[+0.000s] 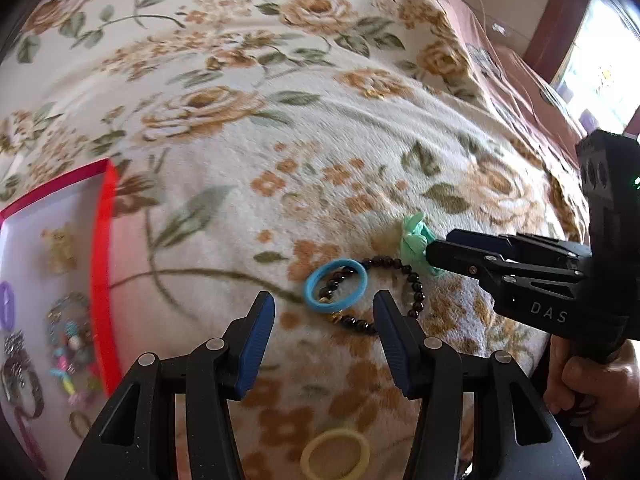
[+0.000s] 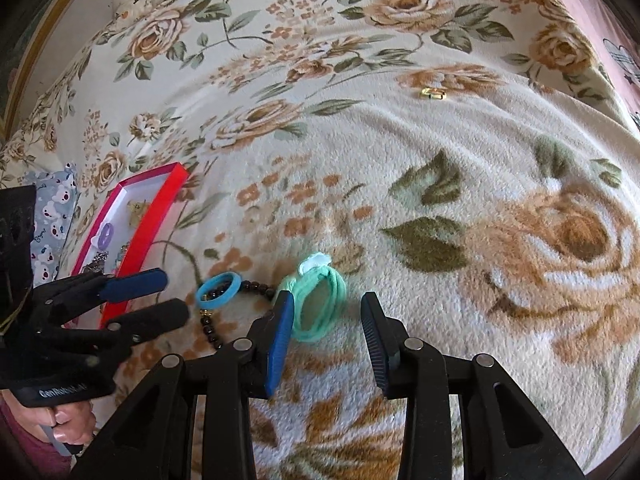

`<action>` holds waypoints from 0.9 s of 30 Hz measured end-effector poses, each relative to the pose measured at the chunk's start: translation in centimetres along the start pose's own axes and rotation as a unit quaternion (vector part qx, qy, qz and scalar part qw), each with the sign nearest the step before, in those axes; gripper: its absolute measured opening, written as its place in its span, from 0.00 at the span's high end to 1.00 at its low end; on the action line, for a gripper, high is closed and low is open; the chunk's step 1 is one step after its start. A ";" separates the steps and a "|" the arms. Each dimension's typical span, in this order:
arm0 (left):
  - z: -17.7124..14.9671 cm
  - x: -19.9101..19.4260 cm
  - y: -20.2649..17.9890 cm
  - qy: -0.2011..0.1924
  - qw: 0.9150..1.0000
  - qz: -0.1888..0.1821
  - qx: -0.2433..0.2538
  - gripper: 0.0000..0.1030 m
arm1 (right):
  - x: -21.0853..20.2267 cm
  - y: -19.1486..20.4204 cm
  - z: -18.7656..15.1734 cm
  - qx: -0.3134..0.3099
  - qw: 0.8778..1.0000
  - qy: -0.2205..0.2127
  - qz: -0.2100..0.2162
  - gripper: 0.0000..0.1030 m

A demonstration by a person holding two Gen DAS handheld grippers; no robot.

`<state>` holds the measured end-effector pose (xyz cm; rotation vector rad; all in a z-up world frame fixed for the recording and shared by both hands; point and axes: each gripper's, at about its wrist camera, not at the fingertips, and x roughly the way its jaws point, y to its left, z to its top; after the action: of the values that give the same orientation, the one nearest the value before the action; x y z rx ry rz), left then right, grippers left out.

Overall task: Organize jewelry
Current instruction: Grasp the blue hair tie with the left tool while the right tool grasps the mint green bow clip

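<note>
Mint-green hair tie (image 2: 320, 300) lies on the floral blanket (image 2: 440, 140), just beside the beaded bracelet (image 1: 416, 284). The right tool (image 2: 326, 312) is held apart around it; the left tool (image 1: 324, 308) gapes too. Only the tie should be pinched, then carried to the red box (image 2: 160, 196).

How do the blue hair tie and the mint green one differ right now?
The blue hair tie is a plain single loop; the mint green hair tie is several thin strands with a knot. Blue overlaps the dark bead bracelet; mint sits beside it, between the open right gripper fingers. Both lie on the floral blanket.
</note>
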<state>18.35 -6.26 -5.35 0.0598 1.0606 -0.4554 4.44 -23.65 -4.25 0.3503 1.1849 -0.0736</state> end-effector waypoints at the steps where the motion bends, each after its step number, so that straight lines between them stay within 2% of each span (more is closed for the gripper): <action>1: 0.1 0.5 -0.2 0.003 1.000 -0.001 0.004 0.52 | 0.1 -0.1 0.0 0.001 1.000 0.001 -0.002 0.67; 4: 0.4 1.7 -0.8 0.007 1.000 0.001 0.017 0.56 | 0.5 -0.3 0.0 0.003 1.000 0.003 -0.009 0.75; 6: 0.5 2.5 -1.0 0.014 1.000 0.000 0.023 0.73 | 0.7 -0.6 0.1 0.005 1.000 0.004 -0.011 0.80; 7: 0.5 2.7 -0.9 0.015 1.000 0.003 0.022 0.76 | 0.8 -0.7 0.0 0.006 1.000 0.004 -0.013 0.83; 9: 0.6 3.0 -0.6 0.015 1.000 0.001 0.019 0.85 | 0.8 -0.8 0.1 0.004 1.000 0.002 -0.019 0.94; 11: 0.5 2.7 -0.1 0.012 1.000 -0.007 0.009 0.86 | 0.7 -0.9 0.1 0.005 1.000 -0.002 -0.018 0.95; 14: 0.2 2.2 0.6 0.008 1.000 -0.015 -0.004 0.94 | 0.3 -0.8 0.2 0.003 1.000 -0.010 -0.014 0.96; 20: -0.4 0.2 1.6 -0.013 0.999 -0.026 -0.021 0.97 | -1.1 0.3 0.5 -0.006 1.000 -0.029 -0.002 0.96; 27: -2.0 -2.7 2.8 -0.032 0.999 -0.022 -0.038 0.97 | -1.8 2.3 0.6 -0.023 0.999 -0.032 0.015 0.96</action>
<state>16.68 -2.32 -4.46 -0.0459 1.0164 -0.4538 4.81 -21.91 -1.92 0.3222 1.1151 -0.0308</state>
